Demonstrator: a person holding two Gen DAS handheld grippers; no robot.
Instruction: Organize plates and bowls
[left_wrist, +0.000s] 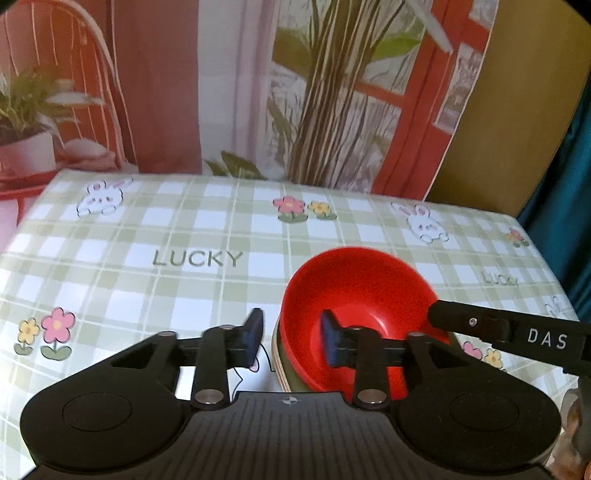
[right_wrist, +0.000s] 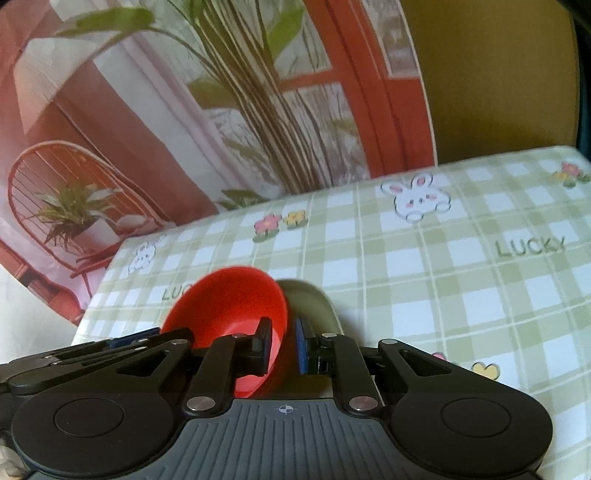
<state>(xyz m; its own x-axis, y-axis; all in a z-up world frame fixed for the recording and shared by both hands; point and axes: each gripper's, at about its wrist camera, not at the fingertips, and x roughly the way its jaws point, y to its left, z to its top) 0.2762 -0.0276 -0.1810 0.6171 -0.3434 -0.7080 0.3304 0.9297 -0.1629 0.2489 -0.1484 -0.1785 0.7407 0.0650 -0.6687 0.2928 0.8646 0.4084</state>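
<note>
Your red bowl (left_wrist: 354, 291) sits mouth-up but tipped, its opening leaning toward the far left of the checked tablecloth (left_wrist: 147, 266). It rests on a low stack of at least two plates (left_wrist: 282, 373): an olive-green one shows beneath it, with a pale rim edge lower down, and the exact count is unclear.

Your left gripper (left_wrist: 291, 338) points down at a slant. Its jaws stand partly apart astride the bowl's near rim, one finger outside and one inside, neither pad pressing.

Your right gripper (right_wrist: 282, 345) also slants downward. Its jaws are nearly closed on the bowl's right-hand wall, pinching it between the pads.

One bowl and two grippers are in view.
</note>
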